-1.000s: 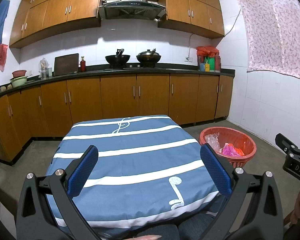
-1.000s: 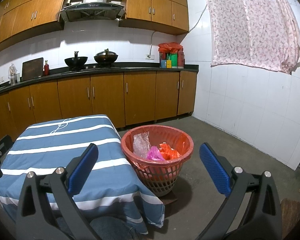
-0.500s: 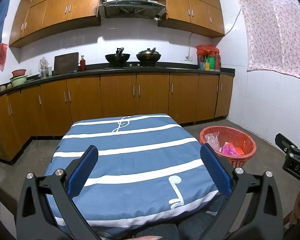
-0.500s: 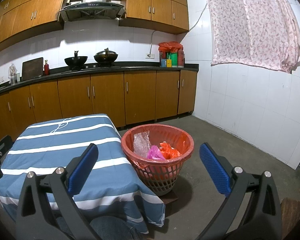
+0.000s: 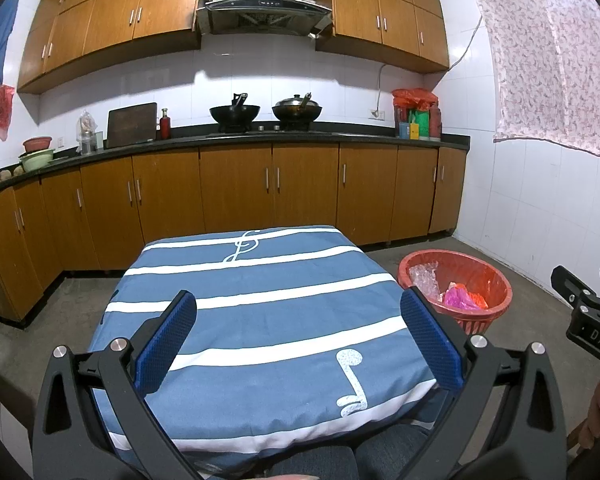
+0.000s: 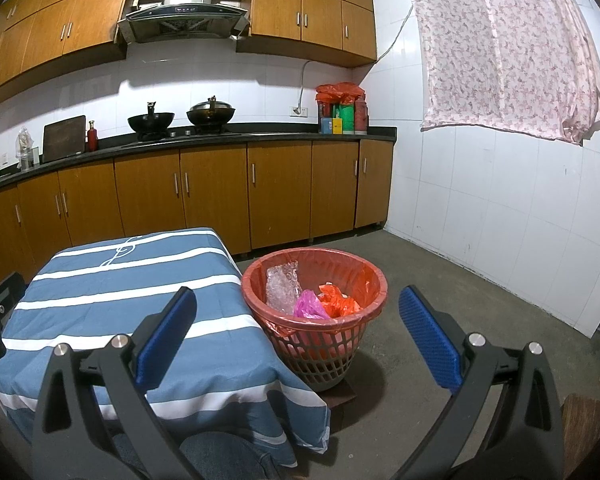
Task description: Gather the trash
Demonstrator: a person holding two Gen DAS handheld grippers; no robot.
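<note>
1. Above the blue white-striped cloth-covered table (image 5: 260,304), the left hand-held gripper (image 5: 300,340) is hovering, fingers spread, empty.
2. Beside the table, the red plastic mesh basket (image 6: 320,356) is holding crumpled plastic trash (image 6: 300,292); the right hand-held gripper (image 6: 298,336) is hanging spread before it.

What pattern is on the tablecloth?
Blue tablecloth with white stripes and white music notes; clearest in the left wrist view.
</note>
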